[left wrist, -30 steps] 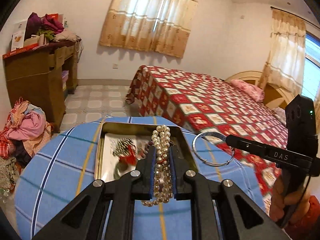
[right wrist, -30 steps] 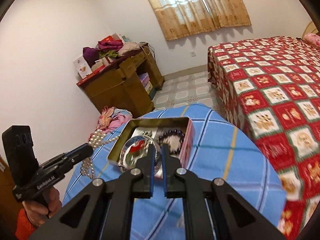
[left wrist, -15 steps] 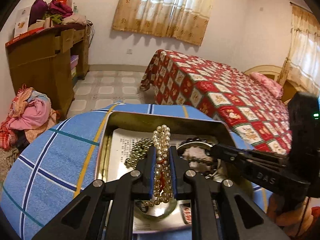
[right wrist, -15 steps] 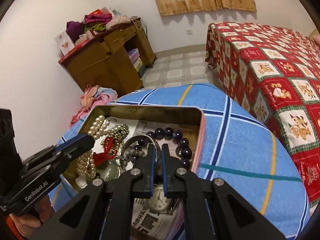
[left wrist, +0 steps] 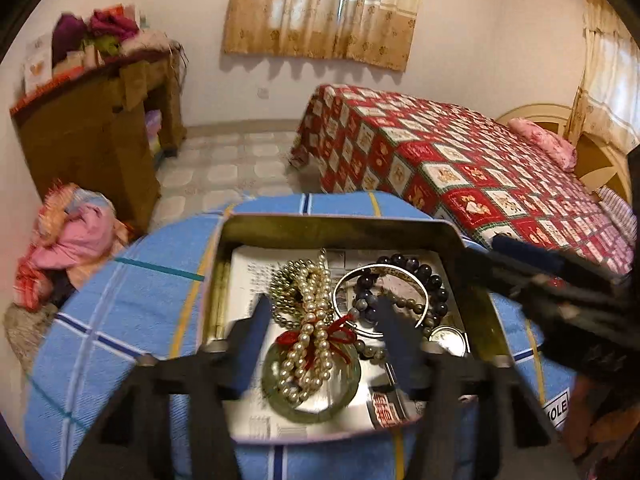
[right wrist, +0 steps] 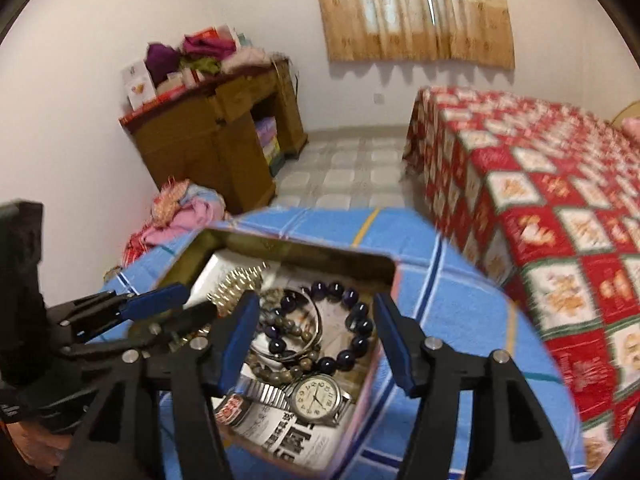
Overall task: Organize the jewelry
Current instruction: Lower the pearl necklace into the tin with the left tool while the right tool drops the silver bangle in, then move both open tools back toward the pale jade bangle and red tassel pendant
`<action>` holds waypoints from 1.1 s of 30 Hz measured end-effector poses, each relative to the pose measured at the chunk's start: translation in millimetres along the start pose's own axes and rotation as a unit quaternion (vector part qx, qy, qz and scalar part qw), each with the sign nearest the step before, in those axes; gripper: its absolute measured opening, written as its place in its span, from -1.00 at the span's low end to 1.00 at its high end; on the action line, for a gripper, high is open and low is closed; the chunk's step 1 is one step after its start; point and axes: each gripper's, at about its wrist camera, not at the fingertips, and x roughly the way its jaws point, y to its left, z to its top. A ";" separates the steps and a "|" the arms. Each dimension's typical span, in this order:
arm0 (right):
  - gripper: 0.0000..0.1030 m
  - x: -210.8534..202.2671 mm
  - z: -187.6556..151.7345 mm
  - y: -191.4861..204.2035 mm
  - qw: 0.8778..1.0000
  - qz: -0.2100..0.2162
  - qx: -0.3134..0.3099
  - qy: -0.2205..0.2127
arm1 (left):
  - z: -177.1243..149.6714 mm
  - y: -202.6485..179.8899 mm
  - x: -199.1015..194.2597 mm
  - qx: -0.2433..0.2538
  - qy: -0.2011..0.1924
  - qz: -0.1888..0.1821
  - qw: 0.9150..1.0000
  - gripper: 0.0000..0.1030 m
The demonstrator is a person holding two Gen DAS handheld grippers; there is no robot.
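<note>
We find the pearls [left wrist: 310, 340] lying in the tin [left wrist: 332, 229], draped over a green bangle [left wrist: 352, 380] with a red ribbon [left wrist: 340, 330] across them. Beside them to the right lie a silver bangle [left wrist: 402, 276], a dark bead bracelet [left wrist: 434, 280] and a watch [right wrist: 316, 394], all on printed paper [left wrist: 256, 272] lining the tin. A gold chain [left wrist: 284, 280] sits behind the pearls. The left claw [left wrist: 320, 328] hangs over the pearls; its jaws are opening, the pearls lie between them, and we see neither pad touching them. The right claw [right wrist: 314, 340] hangs over the bracelet and silver bangle; its jaws are opening too and grip nothing. The tin rests on a desk covered by a blue checked cloth [left wrist: 132, 300]. Beyond we note a bed [left wrist: 460, 168] with a red patterned cover, a wooden cabinet [left wrist: 92, 136] piled with clothes, a heap of clothes [left wrist: 72, 236] on the floor, and curtains [left wrist: 320, 8].
</note>
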 end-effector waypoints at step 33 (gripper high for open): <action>0.21 -147.5 -122.9 -15.4 0.996 0.004 0.083 -0.008 | -112.8 -35.1 -121.4 -0.017 0.011 0.023 1.000 0.20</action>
